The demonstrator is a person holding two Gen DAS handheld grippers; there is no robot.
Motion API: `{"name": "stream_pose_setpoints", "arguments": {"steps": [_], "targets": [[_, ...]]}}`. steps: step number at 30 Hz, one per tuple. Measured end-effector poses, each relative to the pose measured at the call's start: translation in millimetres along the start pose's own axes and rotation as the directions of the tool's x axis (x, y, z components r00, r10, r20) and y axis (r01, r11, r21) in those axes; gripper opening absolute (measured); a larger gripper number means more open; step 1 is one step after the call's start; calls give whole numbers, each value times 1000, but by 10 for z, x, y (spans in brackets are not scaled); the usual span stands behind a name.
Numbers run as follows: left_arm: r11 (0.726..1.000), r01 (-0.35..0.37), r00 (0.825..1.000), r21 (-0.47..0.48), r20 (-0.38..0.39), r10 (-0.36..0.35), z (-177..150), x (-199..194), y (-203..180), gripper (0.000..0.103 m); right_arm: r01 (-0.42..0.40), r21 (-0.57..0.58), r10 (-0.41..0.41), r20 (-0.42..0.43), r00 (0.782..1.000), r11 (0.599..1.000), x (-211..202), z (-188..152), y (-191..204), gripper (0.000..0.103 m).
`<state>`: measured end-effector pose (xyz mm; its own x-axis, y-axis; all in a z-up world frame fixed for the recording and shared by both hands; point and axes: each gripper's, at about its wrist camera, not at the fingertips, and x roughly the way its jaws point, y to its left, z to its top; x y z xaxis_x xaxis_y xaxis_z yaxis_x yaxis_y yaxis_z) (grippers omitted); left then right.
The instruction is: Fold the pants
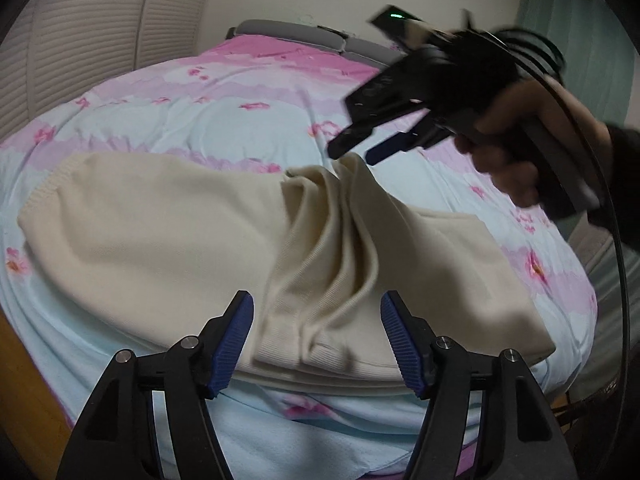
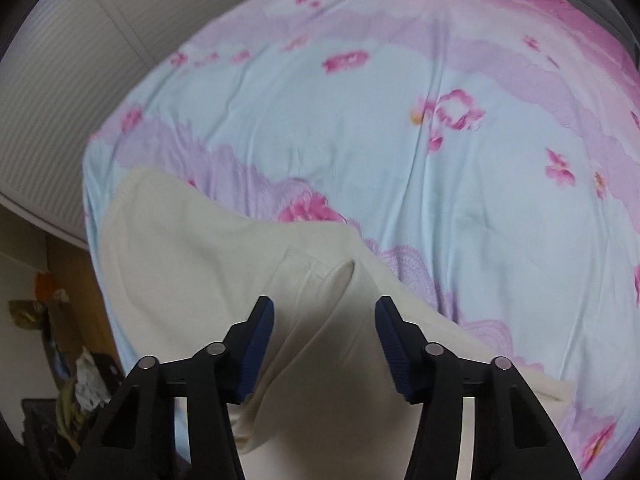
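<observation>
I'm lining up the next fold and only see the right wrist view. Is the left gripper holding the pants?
Observer: No. The left gripper is open above the near edge of the cream pants, pads off the cloth.
Operator: Where does my right gripper sit from that side?
Observer: The right gripper is above the far end of a bunched ridge in the pants, jaws apart, holding nothing.
Operator: Does that ridge run far?
Observer: It runs across the pants from the far edge to the near hem, between the left gripper's pads.
</observation>
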<state>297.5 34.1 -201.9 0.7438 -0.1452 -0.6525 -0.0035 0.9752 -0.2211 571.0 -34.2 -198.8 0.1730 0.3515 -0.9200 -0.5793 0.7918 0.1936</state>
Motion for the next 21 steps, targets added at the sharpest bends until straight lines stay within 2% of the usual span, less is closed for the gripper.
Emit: {"name": "stream_pose_setpoints", "arguments": {"steps": [2,6,7,8,9,10,11,13,17,21], "targets": [[999,-8,1000,39,-4,8,-42,67,-67,65,18,-11,-19,-44,999,1000,115,5,15,53],[999,-6,997,46,-82,9,-109,299,-91,64,52,-10,-53,-100,994,999,251,-27,-12,52],[999,-3,995,46,-95,7,-132,347,-93,61,53,-11,-54,-108,993,999,284,-32,-25,52],[999,7,995,44,-104,-2,-148,378,-96,57,49,-9,-50,-112,992,999,311,-45,-39,50],[999,12,994,46,-113,-7,-170,391,-107,53,47,-10,-48,-115,992,999,340,-53,-48,40],[999,18,993,50,-116,-12,-180,401,-118,34,37,-13,-38,-122,992,999,375,-63,-54,30],[998,16,993,58,-121,-9,-188,411,-126,28,30,-18,-32,-127,991,999,402,-75,-55,28],[998,27,993,60,-117,-19,-203,391,-125,21,42,-36,-46,-119,992,998,414,-88,-37,19],[999,25,995,22,-101,-23,-198,244,-33,20,46,-109,-53,-60,997,993,291,-107,130,17],[1000,-5,995,-14,-102,3,-179,218,125,20,15,-155,-15,-2,1000,988,145,-34,351,17]]}}
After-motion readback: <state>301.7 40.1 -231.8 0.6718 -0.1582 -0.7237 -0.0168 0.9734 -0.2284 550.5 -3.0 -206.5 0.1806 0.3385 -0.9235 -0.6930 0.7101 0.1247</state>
